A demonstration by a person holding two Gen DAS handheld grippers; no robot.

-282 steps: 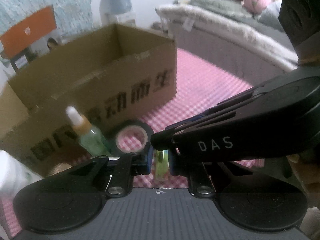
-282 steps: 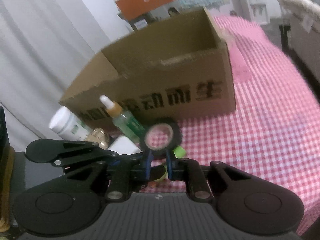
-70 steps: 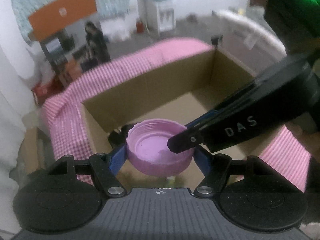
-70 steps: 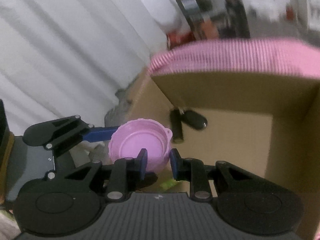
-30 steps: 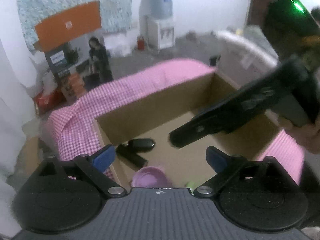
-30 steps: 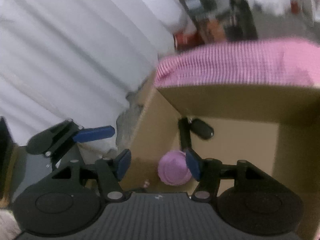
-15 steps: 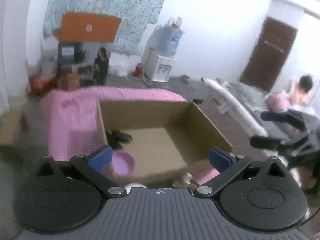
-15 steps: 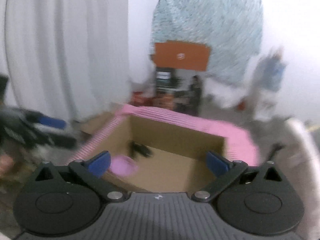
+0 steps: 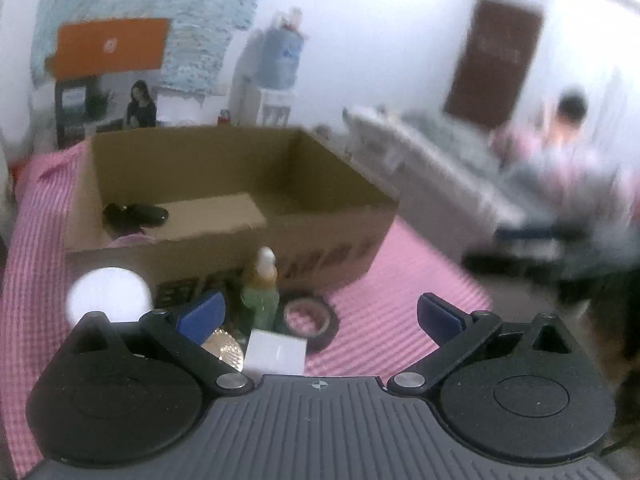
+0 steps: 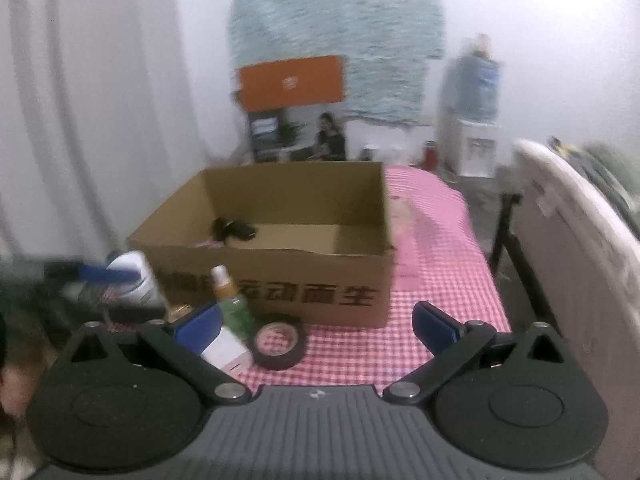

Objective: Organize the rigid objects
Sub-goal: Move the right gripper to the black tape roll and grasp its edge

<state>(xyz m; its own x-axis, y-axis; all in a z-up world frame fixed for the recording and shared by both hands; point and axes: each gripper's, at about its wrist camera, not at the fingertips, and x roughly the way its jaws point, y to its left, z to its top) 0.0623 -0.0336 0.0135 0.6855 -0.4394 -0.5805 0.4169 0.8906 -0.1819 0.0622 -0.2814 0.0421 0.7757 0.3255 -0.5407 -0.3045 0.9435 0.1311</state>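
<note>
Cardboard box (image 10: 280, 288), front wall: large dark Chinese characters in one row; the right part reads 动而生, while the characters further left are hidden behind the green bottle (image 10: 236, 308) and blurred.
Cardboard box, left wrist view: the same print shows as dark blocks, too blurred to read.
Orange sign (image 10: 291, 82) on the far wall: a small white mark at its centre, not legible.
Water jug (image 10: 478, 86): a pale label, unreadable.

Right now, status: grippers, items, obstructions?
Both jaws open, empty. Pink lid and black item in cardboard box. Green bottle, tape roll wait in front. Nothing blocking.
</note>
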